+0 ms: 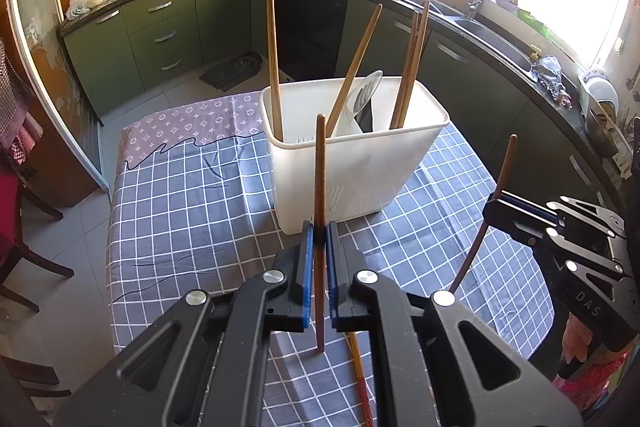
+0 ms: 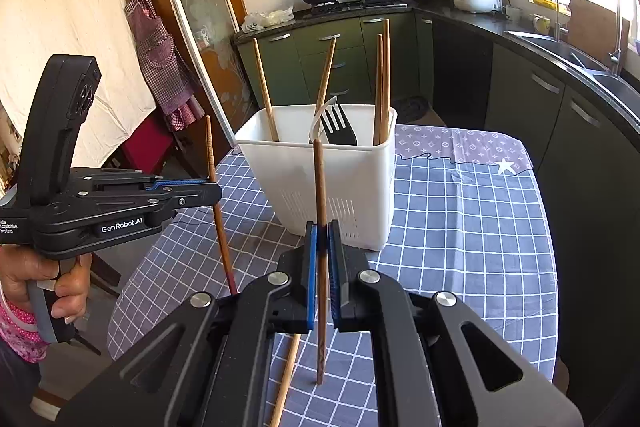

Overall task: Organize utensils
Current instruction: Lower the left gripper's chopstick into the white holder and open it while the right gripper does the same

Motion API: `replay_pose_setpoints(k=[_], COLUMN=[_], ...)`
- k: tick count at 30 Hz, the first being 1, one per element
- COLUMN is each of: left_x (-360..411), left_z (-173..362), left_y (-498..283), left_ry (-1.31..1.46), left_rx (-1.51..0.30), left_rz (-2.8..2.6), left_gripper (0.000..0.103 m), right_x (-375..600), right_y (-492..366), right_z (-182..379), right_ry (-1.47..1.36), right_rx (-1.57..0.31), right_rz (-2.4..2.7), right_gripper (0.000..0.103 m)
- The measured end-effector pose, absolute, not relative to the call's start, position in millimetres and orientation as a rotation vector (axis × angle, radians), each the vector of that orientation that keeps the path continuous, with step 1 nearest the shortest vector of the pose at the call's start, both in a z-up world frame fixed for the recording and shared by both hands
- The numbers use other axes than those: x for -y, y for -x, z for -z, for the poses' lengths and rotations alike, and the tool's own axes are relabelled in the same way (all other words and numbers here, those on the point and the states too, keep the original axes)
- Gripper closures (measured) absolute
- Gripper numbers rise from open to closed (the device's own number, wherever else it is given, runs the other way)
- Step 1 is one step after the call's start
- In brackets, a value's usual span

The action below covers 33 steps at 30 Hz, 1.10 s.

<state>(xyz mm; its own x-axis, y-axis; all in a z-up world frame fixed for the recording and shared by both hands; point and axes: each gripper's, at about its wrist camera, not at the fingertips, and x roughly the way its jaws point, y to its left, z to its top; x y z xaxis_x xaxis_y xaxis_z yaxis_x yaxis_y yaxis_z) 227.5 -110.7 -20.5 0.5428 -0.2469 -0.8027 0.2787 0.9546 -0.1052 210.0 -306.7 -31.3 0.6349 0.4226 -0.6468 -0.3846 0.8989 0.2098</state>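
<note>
A white utensil holder (image 1: 356,167) (image 2: 320,179) stands on the checked tablecloth. Several wooden chopsticks, a black fork (image 2: 339,127) and a white utensil stand in it. My left gripper (image 1: 320,231) is shut on an upright wooden chopstick (image 1: 320,179), just in front of the holder. From the right wrist view, that left gripper (image 2: 218,193) sits at the left. My right gripper (image 2: 322,231) is shut on another upright chopstick (image 2: 319,187), also short of the holder. It shows at the right edge as the right gripper (image 1: 491,207) with its stick (image 1: 505,167).
One loose chopstick (image 1: 358,375) (image 2: 286,379) lies on the cloth under the grippers. The table (image 2: 460,227) has green kitchen cabinets and a sink behind and to the right. A dark chair (image 1: 24,259) stands at the left. A person's hand (image 2: 40,275) grips the left handle.
</note>
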Motion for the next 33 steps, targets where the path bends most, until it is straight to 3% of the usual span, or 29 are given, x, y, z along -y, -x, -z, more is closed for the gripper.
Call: replay_pose_setpoints(k=[21,33], left_x=[109,112], left_z=[1,-49], left_y=[-222,-217], left_ry=[-0.041,-0.041], left_rx=[-0.896,-0.857], left_rz=[0.323,0.362], left_gripper=[0.097,0.097], right_x=[310,321], right_y=[-210,-206], right_z=[-3,-61], right_ry=[-0.055,-0.055], right_rx=[-0.680,-0.637], right_rz=[-0.466,-0.498], right_gripper=[0.097,0.097])
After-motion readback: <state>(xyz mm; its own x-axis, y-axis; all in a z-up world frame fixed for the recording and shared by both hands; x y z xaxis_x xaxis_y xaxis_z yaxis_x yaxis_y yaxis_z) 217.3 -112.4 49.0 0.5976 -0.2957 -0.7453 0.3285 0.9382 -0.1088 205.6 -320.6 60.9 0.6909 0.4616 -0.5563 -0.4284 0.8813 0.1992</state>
